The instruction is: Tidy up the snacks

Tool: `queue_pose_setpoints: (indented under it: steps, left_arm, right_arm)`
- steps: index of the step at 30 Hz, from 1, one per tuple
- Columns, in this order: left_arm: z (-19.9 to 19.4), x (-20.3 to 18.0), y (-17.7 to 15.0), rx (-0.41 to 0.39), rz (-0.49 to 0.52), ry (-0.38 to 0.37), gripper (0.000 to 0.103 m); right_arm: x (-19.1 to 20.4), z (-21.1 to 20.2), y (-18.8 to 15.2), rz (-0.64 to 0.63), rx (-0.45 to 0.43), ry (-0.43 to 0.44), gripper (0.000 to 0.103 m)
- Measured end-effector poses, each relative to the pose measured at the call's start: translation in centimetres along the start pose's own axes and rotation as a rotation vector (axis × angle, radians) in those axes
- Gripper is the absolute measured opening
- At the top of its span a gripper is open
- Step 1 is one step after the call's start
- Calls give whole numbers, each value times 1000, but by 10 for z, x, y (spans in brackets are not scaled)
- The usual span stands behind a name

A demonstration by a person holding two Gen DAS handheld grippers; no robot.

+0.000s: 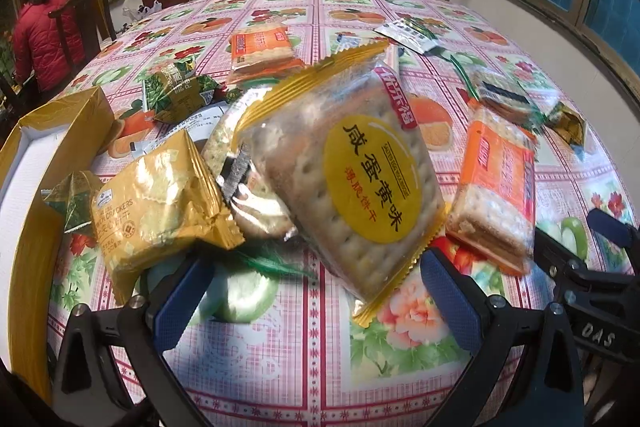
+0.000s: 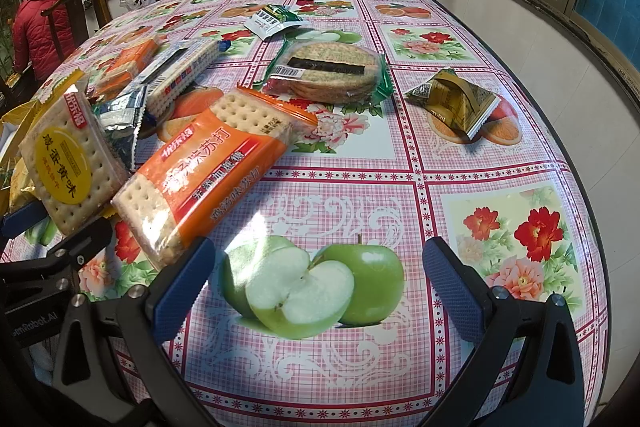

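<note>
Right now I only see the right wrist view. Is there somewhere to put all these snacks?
Observer: Yes. An open gold box with a white inside stands at the far left of the left wrist view.
Operator: Is the other gripper holding anything?
Observer: No. The left gripper has its jaws open and empty. The yellow-label cracker packet lies just ahead of them.

Both wrist cameras sit low over the table [image 2: 500,155], facing the far wall. The left looks closely at the snack pile; both views share the yellow-label cracker pack [image 1: 360,187] [image 2: 64,163].
</note>
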State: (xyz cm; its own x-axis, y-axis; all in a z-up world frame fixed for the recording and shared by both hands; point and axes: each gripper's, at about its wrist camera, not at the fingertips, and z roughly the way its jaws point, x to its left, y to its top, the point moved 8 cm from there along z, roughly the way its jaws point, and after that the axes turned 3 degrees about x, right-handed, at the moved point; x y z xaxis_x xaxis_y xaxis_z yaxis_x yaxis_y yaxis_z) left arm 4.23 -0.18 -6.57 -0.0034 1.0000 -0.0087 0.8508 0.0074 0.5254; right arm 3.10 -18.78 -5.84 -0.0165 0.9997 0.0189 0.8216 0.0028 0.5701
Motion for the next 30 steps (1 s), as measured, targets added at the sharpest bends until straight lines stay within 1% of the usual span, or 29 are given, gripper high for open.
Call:
queue_pose_setpoints:
  steps: [2,5,7,9,11,12,13,14,15,17,18,20,21,22,24,26,28,30]
  left_arm:
    - [-1,-3,-5,19,18,-11,103]
    - [-10,-11,-19,44,88,-49,103]
    - [-16,-11,-26,56,108,-67,102]
    - [-23,-14,-34,69,136,-103,101]
    - [-35,-15,-39,63,144,-151,87]
    - [-44,-14,-42,56,145,-192,75]
    - [-55,-12,-43,38,149,-225,74]
    - [-66,-6,-43,10,151,-238,74]
    - [-79,2,-41,-31,155,-249,74]
    - [-101,23,-34,-106,153,-253,76]
    - [-107,32,-29,-135,150,-248,76]
    - [-112,52,-16,-165,144,-241,77]
    - [-113,59,-11,-176,149,-236,78]
    - [-110,66,-6,-177,159,-218,78]
    - [-96,74,3,-156,176,-192,78]
    - [-83,76,8,-123,186,-203,78]
    - [-72,78,10,-104,204,-203,78]
    - [-65,75,14,-104,253,-203,78]
  right_arm:
    - [0,0,0,-2,6,2,103]
    - [1,-2,-3,2,36,1,103]
    - [-2,-1,-6,14,50,-8,103]
    - [-1,-1,-7,15,53,-14,103]
    - [2,-1,-8,9,55,-8,103]
    - [2,-2,-9,5,52,-5,103]
    - [3,-3,-10,-2,53,-1,103]
    - [3,-5,-12,-11,55,-1,103]
    - [2,-8,-15,-15,57,-1,100]
    - [-3,-19,-21,-9,38,2,94]
    - [-5,-27,-22,-3,14,8,94]
    - [-8,-44,-21,3,-36,24,94]
    - [-6,-50,-20,7,-52,46,94]
    - [-3,-53,-18,12,-52,86,94]
    - [7,-49,-12,28,-22,163,94]
    - [20,-40,-4,61,1,210,94]
    - [34,-31,4,68,7,226,94]
    - [44,-23,14,76,9,229,94]
